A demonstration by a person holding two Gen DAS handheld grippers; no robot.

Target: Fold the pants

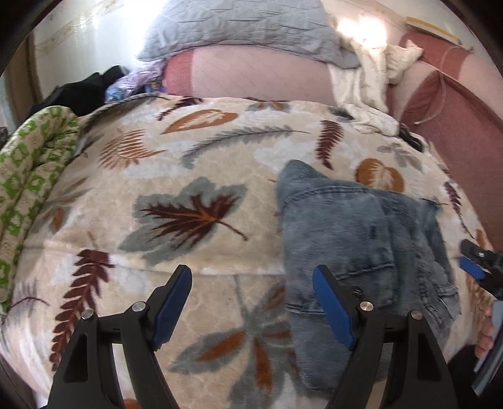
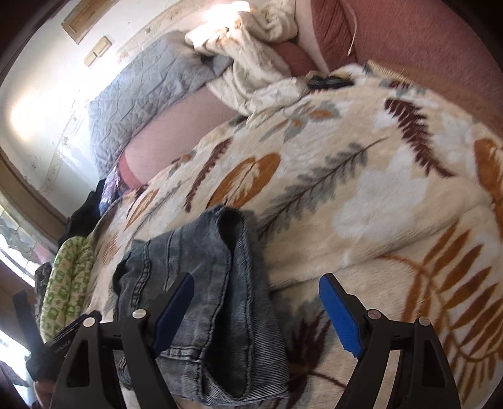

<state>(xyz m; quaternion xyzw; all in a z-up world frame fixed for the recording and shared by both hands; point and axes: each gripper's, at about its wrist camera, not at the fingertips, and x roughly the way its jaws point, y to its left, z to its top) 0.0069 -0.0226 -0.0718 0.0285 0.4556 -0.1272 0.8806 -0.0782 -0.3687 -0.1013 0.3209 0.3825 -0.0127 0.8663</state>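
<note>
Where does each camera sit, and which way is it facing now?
Left wrist: on the left claw, angled down at the blanket, jeans under its right finger; the open right claw and fingers of a hand show at right.
Right wrist: on the open right claw, angled down, jeans under its left finger.
Shared: jeans, blanket, grey pillow.

You have one pair of jeans (image 1: 352,239) on one leaf-print blanket (image 1: 176,176). You hold two hand-held grippers: left hand-held gripper (image 1: 251,305), right hand-held gripper (image 2: 256,311). One grey pillow (image 1: 245,28) lies behind.
</note>
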